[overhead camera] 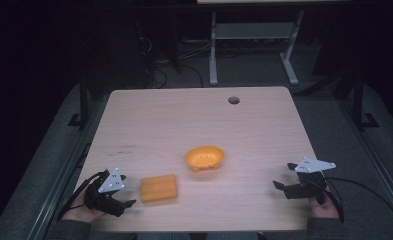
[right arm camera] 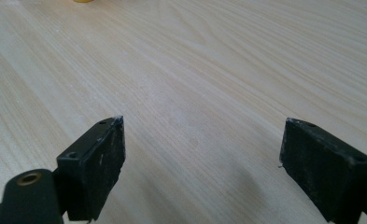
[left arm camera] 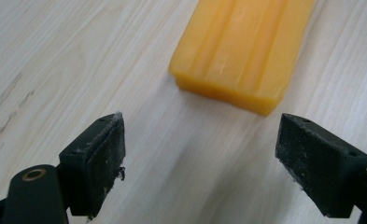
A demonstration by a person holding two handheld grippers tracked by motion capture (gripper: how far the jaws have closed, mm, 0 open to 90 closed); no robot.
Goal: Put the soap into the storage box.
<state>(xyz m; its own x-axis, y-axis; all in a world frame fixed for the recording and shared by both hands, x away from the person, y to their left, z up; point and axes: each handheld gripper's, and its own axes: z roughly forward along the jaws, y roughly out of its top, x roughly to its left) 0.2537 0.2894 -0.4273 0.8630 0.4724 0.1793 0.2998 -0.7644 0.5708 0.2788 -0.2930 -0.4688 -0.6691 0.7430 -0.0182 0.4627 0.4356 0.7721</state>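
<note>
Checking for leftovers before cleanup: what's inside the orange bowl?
The orange bowl looks empty in the high view, showing its own orange interior. Its near wall hides part of the bottom, so something small could be missed.

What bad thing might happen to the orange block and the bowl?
The left tool is open right beside the orange block; a crooked grab might shove it instead of gripping. The orange bowl sits just beyond, so a pushed block might bump it. The block also lies near the table edge and might slide off.
</note>
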